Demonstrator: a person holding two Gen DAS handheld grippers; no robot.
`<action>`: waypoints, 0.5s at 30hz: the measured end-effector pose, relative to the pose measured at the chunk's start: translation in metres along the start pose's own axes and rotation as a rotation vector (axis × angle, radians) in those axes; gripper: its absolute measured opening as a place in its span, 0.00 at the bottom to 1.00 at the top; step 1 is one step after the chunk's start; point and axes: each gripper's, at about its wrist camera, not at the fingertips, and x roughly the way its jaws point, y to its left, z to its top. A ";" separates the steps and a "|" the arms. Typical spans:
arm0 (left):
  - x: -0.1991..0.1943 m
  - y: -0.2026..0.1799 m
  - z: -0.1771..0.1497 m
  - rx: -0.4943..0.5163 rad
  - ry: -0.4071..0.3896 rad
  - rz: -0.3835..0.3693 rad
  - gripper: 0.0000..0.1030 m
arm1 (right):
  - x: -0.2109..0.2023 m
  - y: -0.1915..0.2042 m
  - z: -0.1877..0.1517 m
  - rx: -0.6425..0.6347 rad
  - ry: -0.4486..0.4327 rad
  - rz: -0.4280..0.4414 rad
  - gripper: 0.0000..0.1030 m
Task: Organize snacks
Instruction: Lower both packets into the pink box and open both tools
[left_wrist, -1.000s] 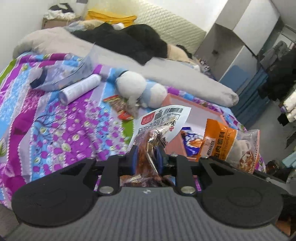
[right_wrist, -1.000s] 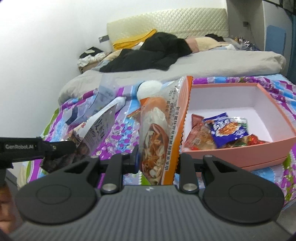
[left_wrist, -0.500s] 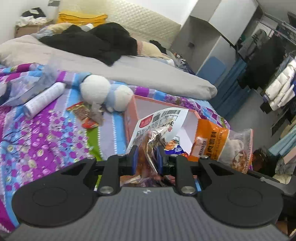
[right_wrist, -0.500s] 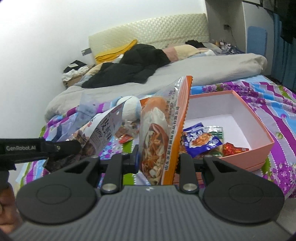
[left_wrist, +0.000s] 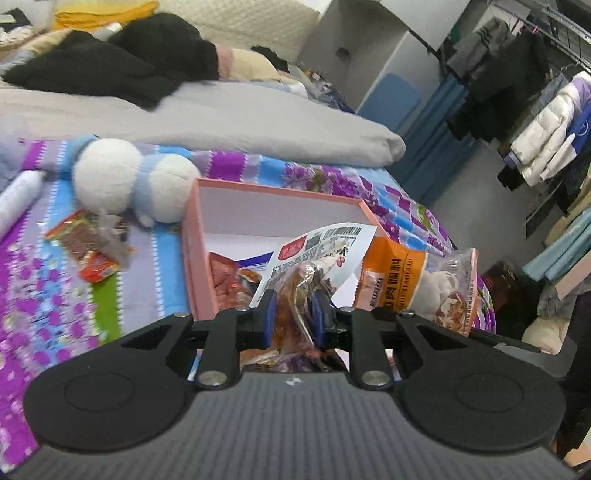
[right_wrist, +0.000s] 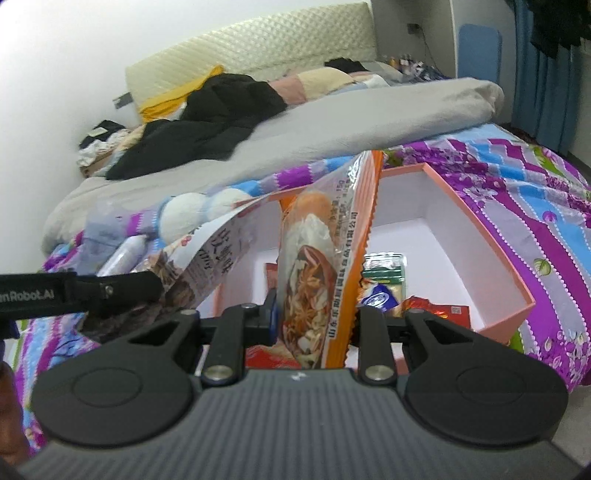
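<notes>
In the left wrist view, the left tongs (left_wrist: 291, 314) sit at lower centre of the frame, their blue pads clamped on a white-backed snack packet (left_wrist: 317, 254) whose clear lower part shows brownish contents. The packet rises from the pads toward the middle of the frame, its barcode end uppermost, in front of the near part of the pink box (left_wrist: 192, 236). To its right in that frame hangs the orange-edged snack bag (left_wrist: 391, 280), gripped by the right tongs.

In the right wrist view, the right tongs (right_wrist: 314, 321) at lower centre are closed on that orange-edged snack bag (right_wrist: 321, 273), which stands upright between the fingers, with noodle-like strips visible through its clear panel. At the left edge the black finger of the left tongs (right_wrist: 122, 288) pinches the white-backed packet (right_wrist: 207, 258), which slants up toward the box.

Behind both bags lies the open pink box (right_wrist: 517, 295) on the patterned bedspread (right_wrist: 535, 206). Inside it, at its near end, lie several small wrapped snacks, among them a blue one (right_wrist: 380, 299) and a red one (right_wrist: 436, 306); the far part of the box floor shows white.

In the left wrist view, a white and blue plush toy (left_wrist: 133, 177) rests just beside the box's far left corner, and loose red wrappers (left_wrist: 88, 251) lie on the bedspread at left. A grey quilt (left_wrist: 221, 118) and black clothing (left_wrist: 110, 62) fill the upper part of the frame.
</notes>
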 end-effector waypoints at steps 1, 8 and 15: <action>0.012 0.000 0.003 -0.002 0.013 -0.008 0.24 | 0.007 -0.005 0.002 0.005 0.007 -0.008 0.27; 0.091 -0.003 0.018 0.002 0.091 -0.039 0.24 | 0.060 -0.039 0.009 0.044 0.062 -0.055 0.27; 0.146 -0.001 0.015 0.018 0.172 -0.047 0.24 | 0.098 -0.062 0.002 0.085 0.107 -0.093 0.28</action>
